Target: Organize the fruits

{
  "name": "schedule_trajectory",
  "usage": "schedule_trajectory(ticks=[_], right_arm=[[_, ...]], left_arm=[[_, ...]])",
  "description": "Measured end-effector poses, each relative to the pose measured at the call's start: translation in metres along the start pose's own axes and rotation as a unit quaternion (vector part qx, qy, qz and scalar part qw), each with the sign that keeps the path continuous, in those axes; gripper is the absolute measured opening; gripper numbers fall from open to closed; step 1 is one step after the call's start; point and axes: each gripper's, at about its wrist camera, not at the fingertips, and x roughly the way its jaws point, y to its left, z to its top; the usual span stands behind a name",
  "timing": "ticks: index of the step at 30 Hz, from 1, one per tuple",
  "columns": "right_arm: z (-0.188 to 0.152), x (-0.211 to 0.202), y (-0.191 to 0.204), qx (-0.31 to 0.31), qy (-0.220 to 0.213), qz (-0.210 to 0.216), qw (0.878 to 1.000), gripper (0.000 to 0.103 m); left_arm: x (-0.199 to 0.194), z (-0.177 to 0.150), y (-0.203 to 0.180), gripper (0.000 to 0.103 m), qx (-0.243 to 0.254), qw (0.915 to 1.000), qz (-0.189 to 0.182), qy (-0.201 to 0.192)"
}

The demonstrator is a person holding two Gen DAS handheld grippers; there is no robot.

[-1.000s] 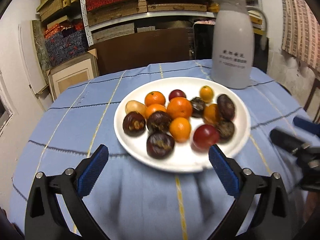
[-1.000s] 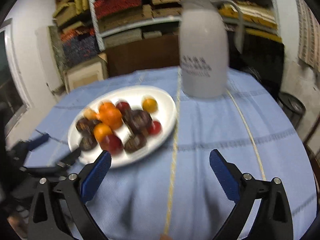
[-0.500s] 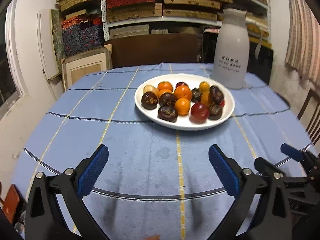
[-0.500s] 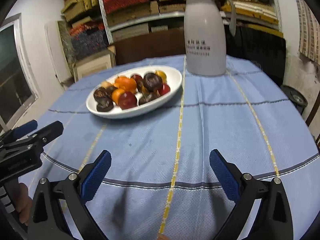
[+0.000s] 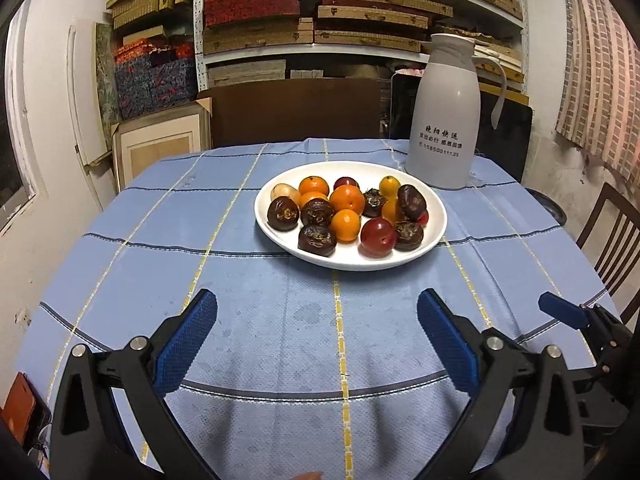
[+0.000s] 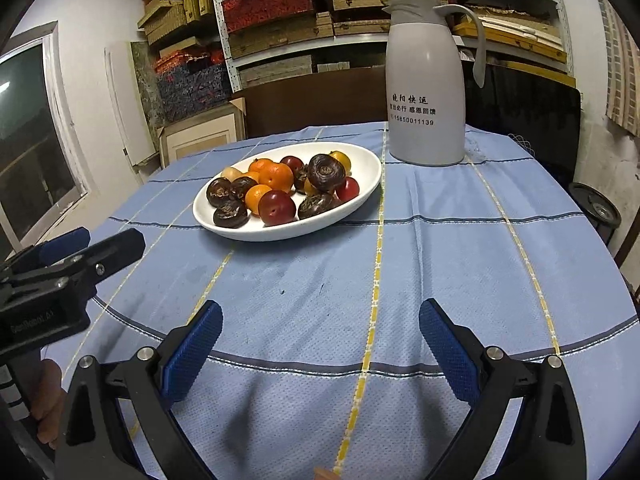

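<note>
A white plate (image 5: 437,227) (image 6: 366,176) in the middle of the round table holds several fruits: oranges (image 5: 346,199) (image 6: 276,176), dark brown ones (image 5: 317,240) (image 6: 326,172) and red plums (image 5: 377,237) (image 6: 277,207). My left gripper (image 5: 317,328) is open over bare cloth near the table's front edge, well short of the plate. My right gripper (image 6: 320,338) is open too, nothing between its blue pads, to the right of the left one. The left gripper (image 6: 76,252) also shows at the left edge of the right wrist view.
A tall white thermos jug (image 5: 446,114) (image 6: 428,80) stands behind the plate on the right. The blue checked tablecloth (image 5: 248,304) covers the table. Shelves of boxes (image 5: 304,12) fill the back wall. A wooden chair (image 5: 612,236) stands at the right.
Both grippers have pulled back from the plate toward the table's front edge, so the plate looks smaller and farther. Both stay open. The fruits have not moved.
</note>
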Motion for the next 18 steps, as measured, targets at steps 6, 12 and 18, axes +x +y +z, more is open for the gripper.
schedule_trajectory(ticks=[6, 12, 18], right_arm=[[0.0011, -0.0029, -0.0011, 0.003, -0.004, 0.002, 1.000, 0.099], [0.0015, -0.0044, 0.0011, -0.004, -0.010, -0.001, 1.000, 0.099], [0.0018, -0.0043, 0.0011, -0.004, -0.009, 0.000, 1.000, 0.099]], left_arm=[[-0.0017, -0.0017, -0.0074, 0.098, 0.016, 0.9999, 0.002, -0.003], [-0.0013, -0.0014, -0.0087, 0.098, 0.020, 0.9998, 0.001, -0.003], [-0.0011, -0.0019, -0.0088, 0.098, 0.020, 0.9998, 0.001, -0.001]])
